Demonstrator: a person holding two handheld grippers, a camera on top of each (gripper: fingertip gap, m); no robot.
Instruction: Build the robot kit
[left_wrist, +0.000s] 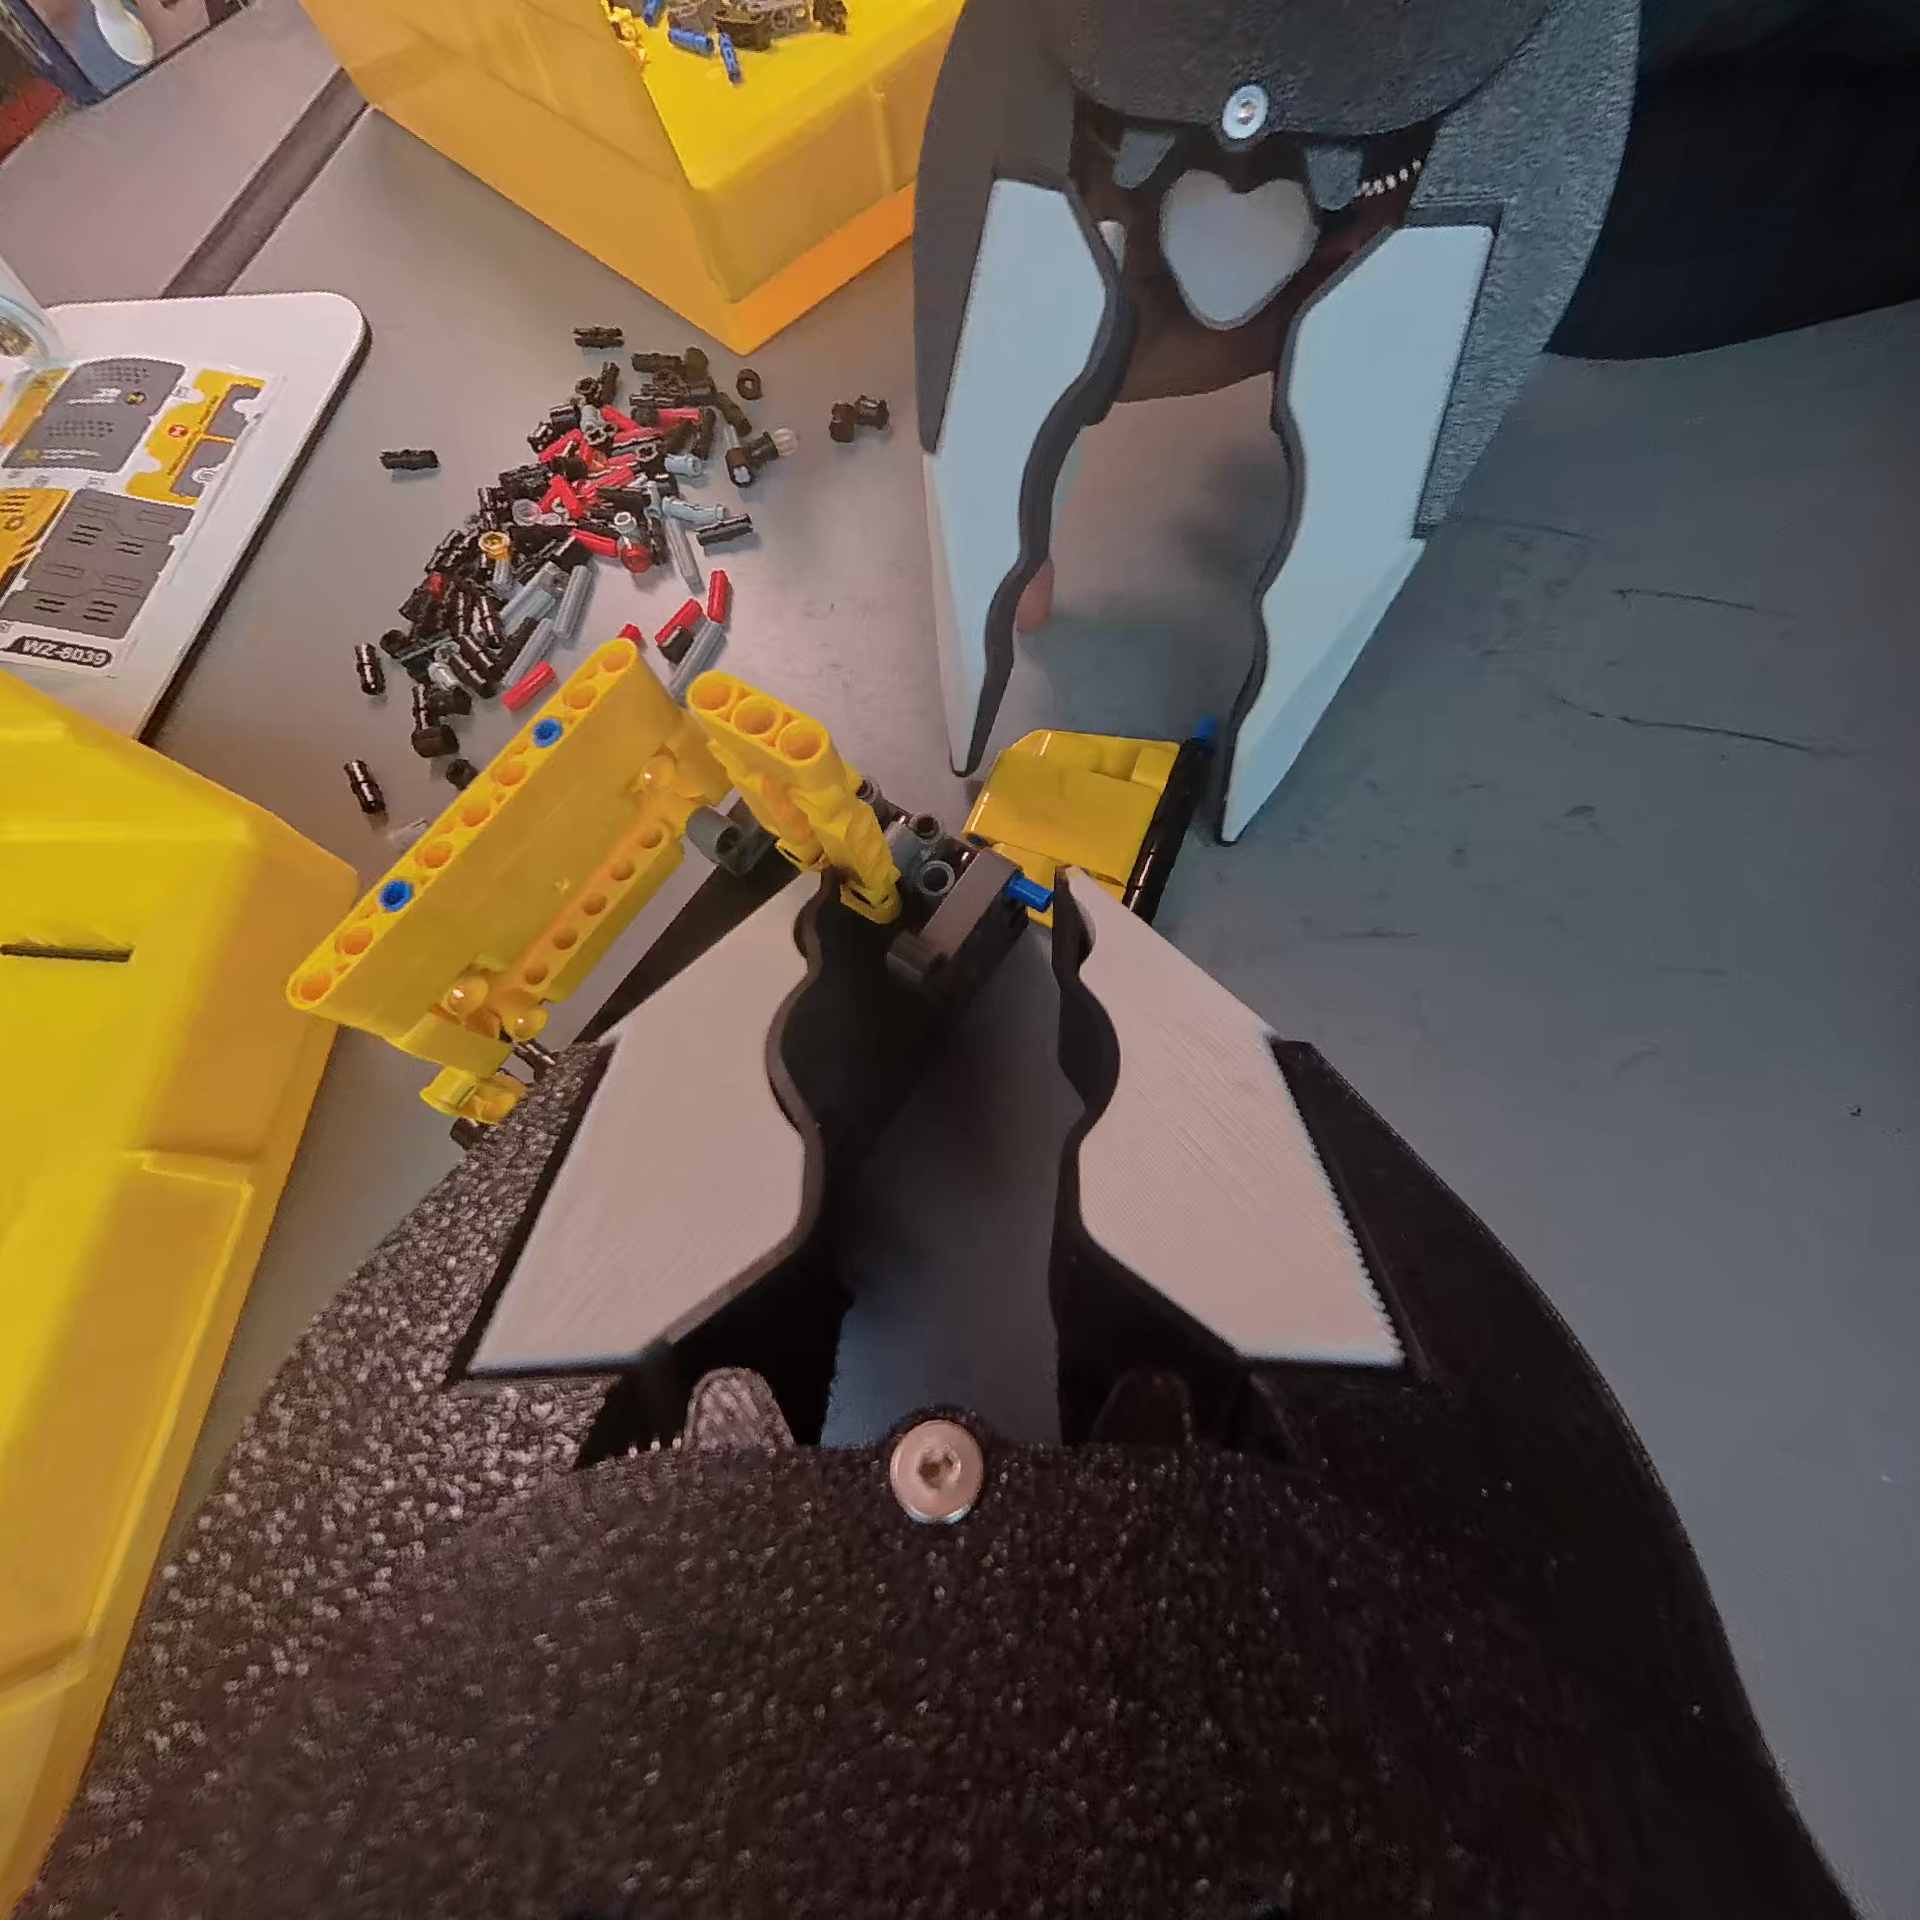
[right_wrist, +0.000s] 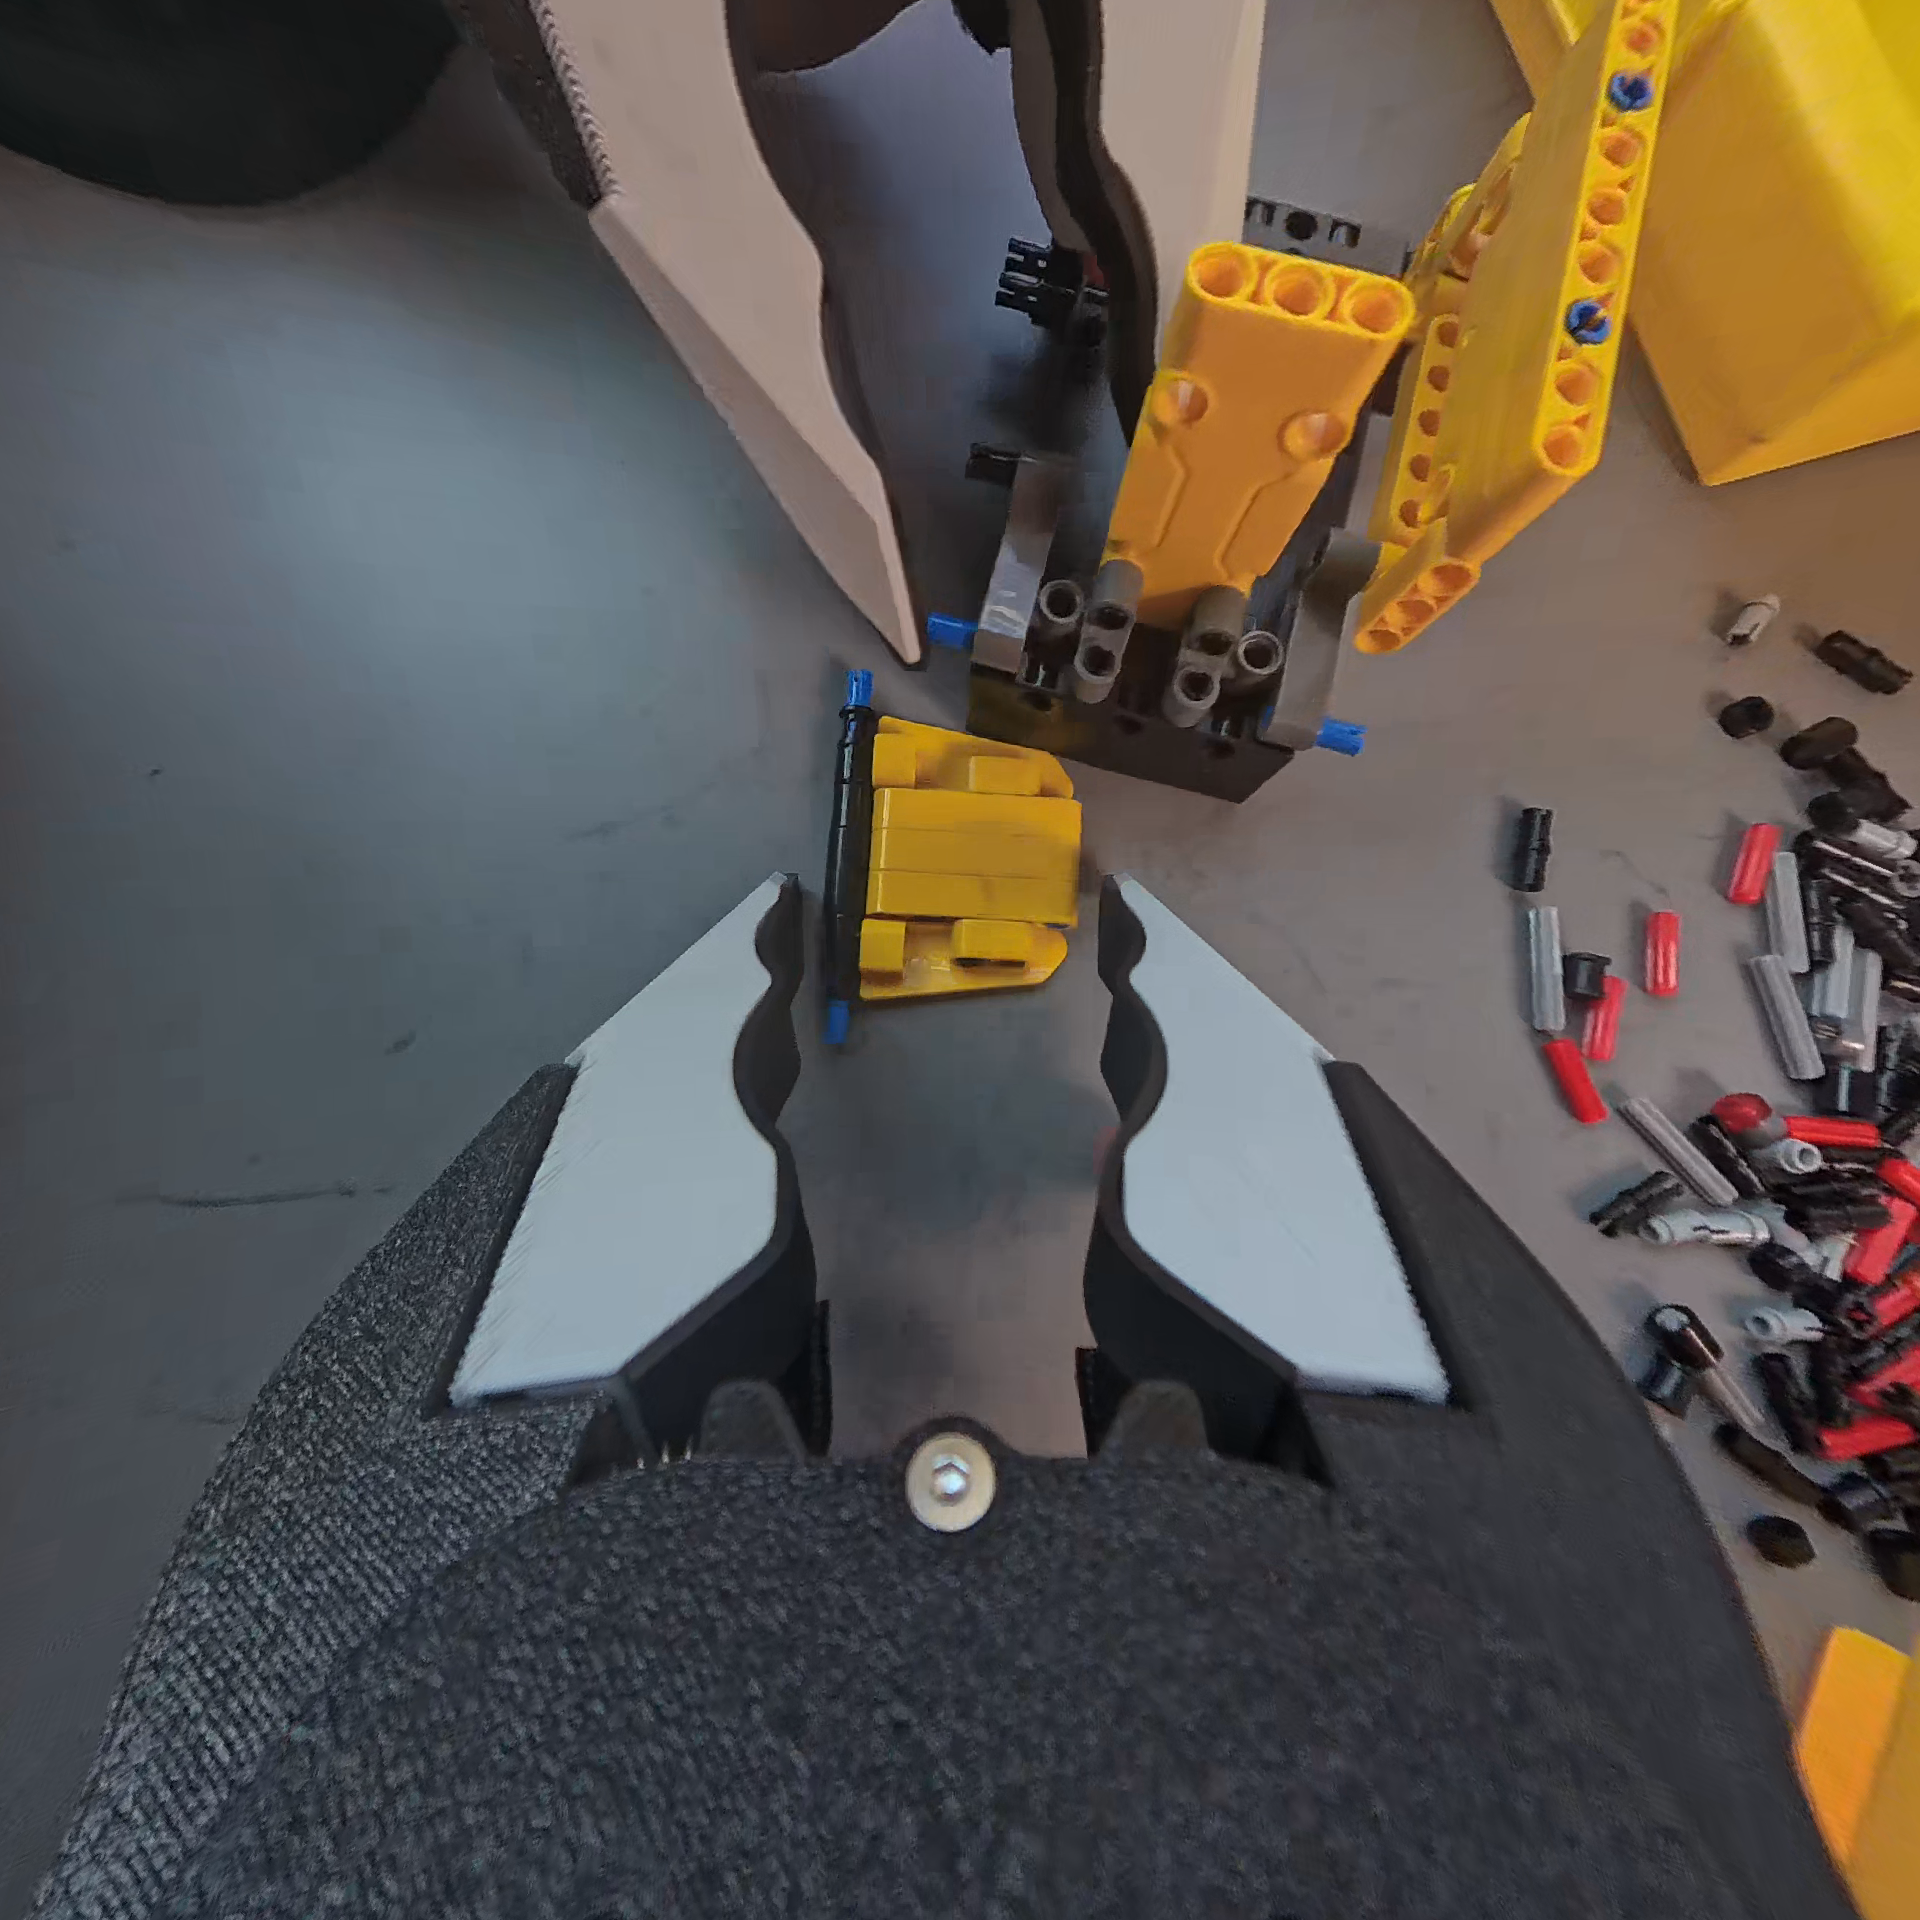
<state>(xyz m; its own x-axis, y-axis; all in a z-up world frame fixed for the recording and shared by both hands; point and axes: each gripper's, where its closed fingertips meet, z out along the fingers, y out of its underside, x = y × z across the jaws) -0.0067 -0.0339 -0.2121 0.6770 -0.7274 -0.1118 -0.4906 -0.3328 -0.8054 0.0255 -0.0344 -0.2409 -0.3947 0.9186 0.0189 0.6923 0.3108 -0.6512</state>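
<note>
**A:** Where does the small yellow block piece (right_wrist: 966, 883) sit for you?

**B:** It lies flat on the grey surface (right_wrist: 364, 727), just ahead of your right gripper (right_wrist: 948, 896). A black bar with blue pins at both ends runs along its left edge. That gripper is spread wide and holds nothing; its left fingertip is just beside the black bar, and its right fingertip is just off the piece's right edge.

**A:** And your left gripper (left_wrist: 935, 894)?

**B:** Its fingers stand on either side of the dark base of the larger yellow model (left_wrist: 582, 862), a build of long holed beams and a yellow panel on a black-and-grey base. From the right wrist view one finger is pressed against the base's side. The other finger's tip is near a blue pin on the far side, but you cannot tell whether it touches. So whether that gripper is clamped on the model is unclear.

**A:** How close are the two builds?

**B:** The small piece lies just beside the front corner of the model's base, apart from it.

**A:** What lies around them?

**B:** A loose pile of small black, red and grey pins (left_wrist: 582, 520) is spread on the surface beyond the model. Yellow bins (left_wrist: 665, 135) stand behind and to the side of the pile, one holding more small parts. A printed sheet (left_wrist: 114, 488) rests on a white board at the left edge of the left wrist view.
</note>
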